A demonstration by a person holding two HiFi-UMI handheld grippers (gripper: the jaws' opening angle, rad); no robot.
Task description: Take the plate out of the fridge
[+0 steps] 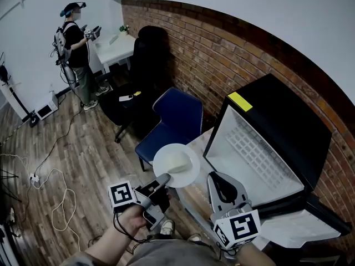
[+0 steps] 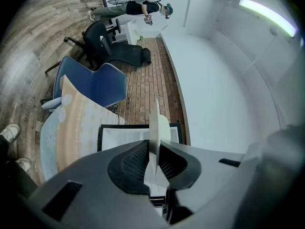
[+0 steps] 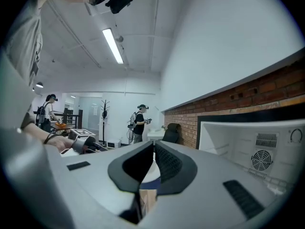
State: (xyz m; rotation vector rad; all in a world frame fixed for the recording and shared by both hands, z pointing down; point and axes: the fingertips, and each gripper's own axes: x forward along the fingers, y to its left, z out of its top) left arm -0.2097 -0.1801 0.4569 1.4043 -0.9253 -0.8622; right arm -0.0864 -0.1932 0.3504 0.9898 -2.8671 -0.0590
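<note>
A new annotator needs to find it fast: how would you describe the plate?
Start at the open black fridge by the brick wall. Between it and the blue chair, the left gripper pinches the plate by its rim. It is the only round white dish, with a pale lump on it.

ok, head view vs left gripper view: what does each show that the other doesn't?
Head view only: the plate's flat top with a pale lump on it, the right tongs, and the yellow sticker on the fridge.
Left gripper view only: the plate edge-on, pinched between the pads of the left tongs, a ceiling light, and a shoe.
Both: the plate in the left tongs, the blue chair, the brick wall, and a person at the far desk.
</note>
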